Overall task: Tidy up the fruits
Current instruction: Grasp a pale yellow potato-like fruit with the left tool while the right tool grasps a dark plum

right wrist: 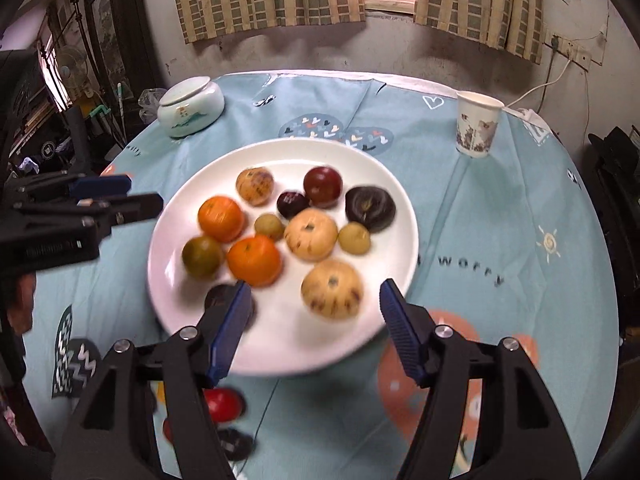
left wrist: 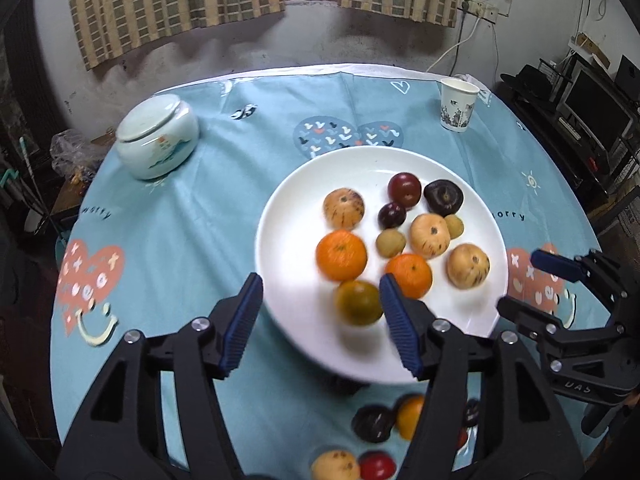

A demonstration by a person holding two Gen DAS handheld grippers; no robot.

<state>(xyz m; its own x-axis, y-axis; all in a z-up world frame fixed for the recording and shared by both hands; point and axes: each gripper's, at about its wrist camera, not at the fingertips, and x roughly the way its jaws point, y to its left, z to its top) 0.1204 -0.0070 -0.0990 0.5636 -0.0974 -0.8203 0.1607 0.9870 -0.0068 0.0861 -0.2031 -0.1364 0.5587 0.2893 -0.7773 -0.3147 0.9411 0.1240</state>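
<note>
On the round white ceramic plate (left wrist: 280, 216) in the middle of the desk (left wrist: 200, 208) I see the sorted fruit: two bright orange tangerines (left wrist: 341, 255), a green-orange tangerine (left wrist: 359, 302) nearest the plate's near rim, three pale yellow streaked round fruits (right wrist: 332, 289), two small olive-tan round fruits (right wrist: 354, 237), two dark red plums (left wrist: 404, 189) and a near-black wrinkled fruit (right wrist: 370, 207) toward the far rim. More loose fruit (left wrist: 376, 424), dark, orange and red, lies on the desk's near edge, below the plate and partly behind my claws.

My left claw (left wrist: 320, 320) hangs over the plate's near rim with its blue pads apart; the green-orange tangerine sits between them, untouched. My right claw (right wrist: 314, 328) stands open too, with a pale yellow streaked fruit just ahead of its gap, clear of both pads.

A pale lidded ceramic jar (left wrist: 158, 142) stands toward the desk's far left edge, a printed paper cup (right wrist: 478, 124) toward the far right. The light blue cloth with heart prints (right wrist: 500, 208) covers the desk.
</note>
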